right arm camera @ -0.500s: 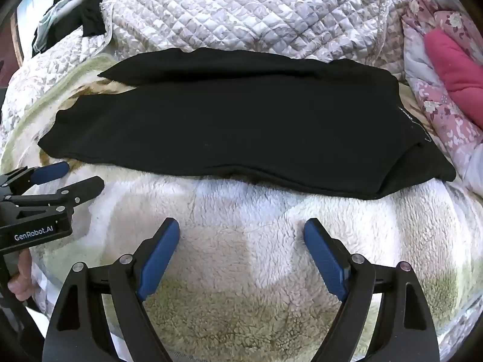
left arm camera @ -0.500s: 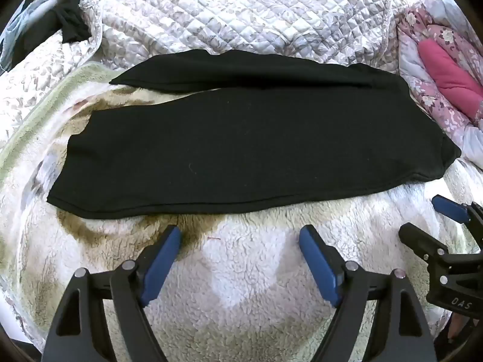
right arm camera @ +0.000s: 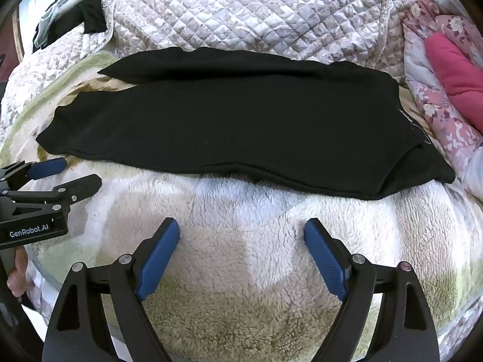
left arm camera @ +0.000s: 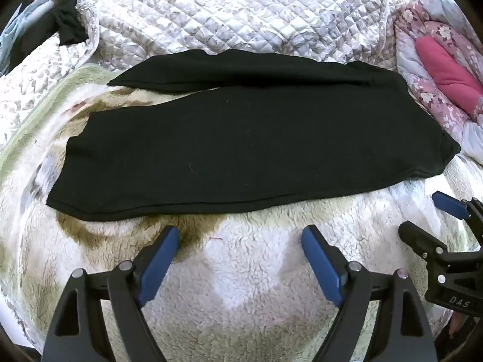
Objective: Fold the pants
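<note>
Left wrist view shows the black pants (left arm camera: 241, 147) spread lengthwise across a fluffy cream blanket (left arm camera: 241, 271), the two legs lying one over the other with the far leg peeking out along the top edge, so I judge the first fold, leg on leg, is already made. The leg ends lie to the left and the wider waist end to the right, near a pink flowered quilt (left arm camera: 437, 69). Laid flat like this, the long near edge faces both tools, which suits a lift from the two ends. The left gripper (left arm camera: 240, 256) hovers over bare blanket just short of that near edge, its blue pads standing wide with nothing between them. In the right wrist view the right gripper (right arm camera: 241, 250) is likewise spread wide and empty, tipped down toward the blanket on the near side of the pants (right arm camera: 229, 120). Both tools sit side by side, each visible at the edge of the other's view. Behind the pants a quilted grey bedspread (right arm camera: 241, 15) is bunched up, leaving the fluffy patch as the working space.
</note>
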The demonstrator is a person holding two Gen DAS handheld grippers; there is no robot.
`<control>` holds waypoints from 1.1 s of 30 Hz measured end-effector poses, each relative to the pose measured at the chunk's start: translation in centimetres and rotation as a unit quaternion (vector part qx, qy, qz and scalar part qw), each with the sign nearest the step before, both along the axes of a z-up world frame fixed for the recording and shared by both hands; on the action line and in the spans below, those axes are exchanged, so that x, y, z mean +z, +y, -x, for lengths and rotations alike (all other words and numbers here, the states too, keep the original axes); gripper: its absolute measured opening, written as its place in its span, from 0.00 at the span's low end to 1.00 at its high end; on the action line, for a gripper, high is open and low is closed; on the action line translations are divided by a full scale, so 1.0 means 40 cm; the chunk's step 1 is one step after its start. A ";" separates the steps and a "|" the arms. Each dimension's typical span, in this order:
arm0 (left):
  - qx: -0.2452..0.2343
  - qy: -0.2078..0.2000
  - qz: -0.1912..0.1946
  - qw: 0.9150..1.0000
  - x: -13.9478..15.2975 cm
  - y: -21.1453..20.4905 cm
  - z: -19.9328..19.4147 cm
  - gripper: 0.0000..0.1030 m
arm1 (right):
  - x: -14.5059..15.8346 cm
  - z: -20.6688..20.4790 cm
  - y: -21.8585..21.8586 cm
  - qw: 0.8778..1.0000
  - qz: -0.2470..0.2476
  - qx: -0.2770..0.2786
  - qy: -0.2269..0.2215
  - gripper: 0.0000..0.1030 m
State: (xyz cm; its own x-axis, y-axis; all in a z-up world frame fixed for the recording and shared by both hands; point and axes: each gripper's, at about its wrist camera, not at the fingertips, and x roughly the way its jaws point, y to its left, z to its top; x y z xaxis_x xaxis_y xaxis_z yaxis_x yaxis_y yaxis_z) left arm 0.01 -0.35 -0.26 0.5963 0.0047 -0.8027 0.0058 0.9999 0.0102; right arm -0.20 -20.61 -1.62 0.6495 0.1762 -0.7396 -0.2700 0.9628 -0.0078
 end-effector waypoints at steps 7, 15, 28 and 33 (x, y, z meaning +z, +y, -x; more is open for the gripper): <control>-0.001 0.000 0.001 1.000 0.001 0.005 -0.001 0.84 | 0.000 0.003 0.001 1.000 0.001 0.000 -0.002 0.83; -0.001 0.001 0.001 1.000 -0.002 0.003 -0.005 0.84 | 0.000 0.003 0.003 1.000 0.002 0.000 -0.004 0.83; -0.002 0.002 0.001 1.000 -0.003 0.003 -0.003 0.84 | -0.001 0.005 0.004 1.000 0.003 0.000 -0.005 0.83; -0.002 0.002 0.001 1.000 -0.004 0.004 -0.003 0.84 | 0.000 0.004 0.003 1.000 0.003 0.000 -0.005 0.83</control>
